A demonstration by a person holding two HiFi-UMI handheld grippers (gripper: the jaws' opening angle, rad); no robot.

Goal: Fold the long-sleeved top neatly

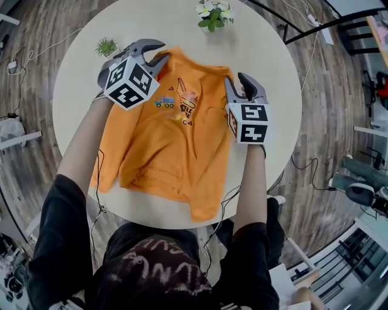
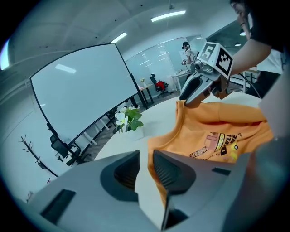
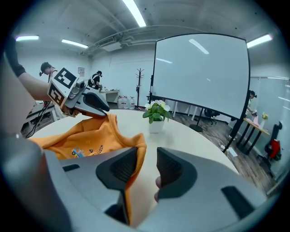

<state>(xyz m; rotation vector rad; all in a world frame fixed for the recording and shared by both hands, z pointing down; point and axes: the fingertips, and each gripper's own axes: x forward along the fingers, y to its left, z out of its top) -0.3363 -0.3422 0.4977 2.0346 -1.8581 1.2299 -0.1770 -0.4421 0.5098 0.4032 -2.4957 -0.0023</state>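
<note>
An orange long-sleeved top (image 1: 163, 139) with a small print on its chest lies spread on the round white table (image 1: 260, 42), collar away from me. My left gripper (image 1: 159, 51) is at the top's far left shoulder. In the left gripper view its jaws (image 2: 146, 156) stand apart with bare table between them, and the cloth edge (image 2: 156, 176) runs along the inner side of one jaw. My right gripper (image 1: 236, 79) is at the far right shoulder. Its jaws (image 3: 147, 154) are also apart, with the orange fabric (image 3: 133, 158) beside one jaw and not pinched.
A potted plant with white flowers (image 1: 212, 13) stands at the table's far edge, and a small green plant (image 1: 106, 46) sits just left of my left gripper. The top's hem hangs over the near table edge (image 1: 151, 215). Cables and chairs are on the wooden floor around the table.
</note>
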